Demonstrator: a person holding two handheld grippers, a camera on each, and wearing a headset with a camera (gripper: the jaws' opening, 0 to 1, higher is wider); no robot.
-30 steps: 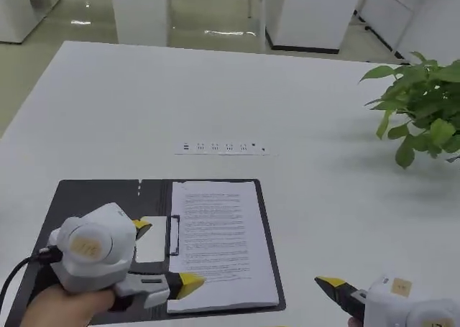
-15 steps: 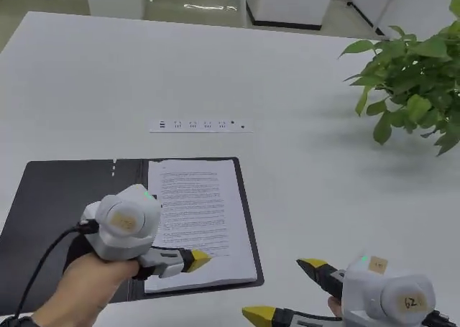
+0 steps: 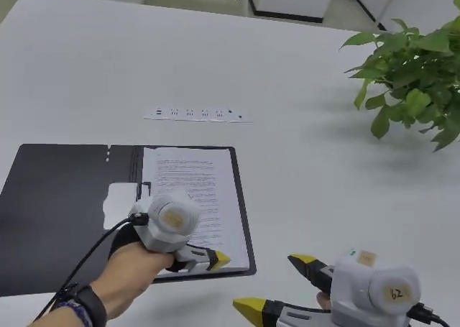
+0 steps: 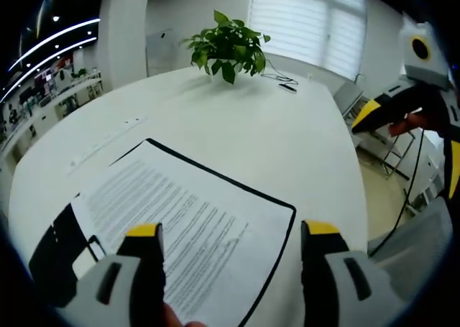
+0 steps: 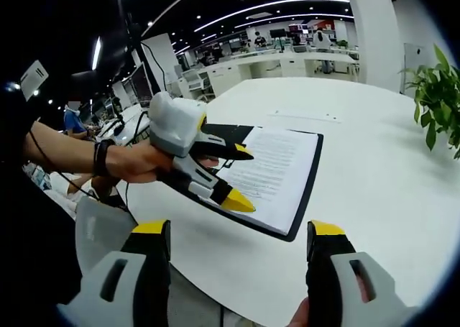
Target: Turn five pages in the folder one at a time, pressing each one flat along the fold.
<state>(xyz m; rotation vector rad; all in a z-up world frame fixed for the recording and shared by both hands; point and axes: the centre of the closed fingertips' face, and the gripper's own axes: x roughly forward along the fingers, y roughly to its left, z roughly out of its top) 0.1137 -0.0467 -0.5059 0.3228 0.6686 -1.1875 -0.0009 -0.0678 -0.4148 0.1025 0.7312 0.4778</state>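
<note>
Folder: laid open at the bench's front-left; fold run front to back, page tops toward the far edge.
Pages: stacked flat on the right half; none seen turned, all 5 judged left.
Left gripper: jaws apart, held over the stack's near-right corner.
Right gripper: jaws apart, held off the folder at the front edge.

Folder: black cover, white patch on inner L side. Pages: white, fine grey-black print lines. L gripper: white body, grey jaws, yellow tips, round tan sticker. R gripper: same cols, sticker w/ dark digits. Table: plain white. Plant: green leaves. Socket strip: white w/ dark slots. Wristband & cable: black.
</note>
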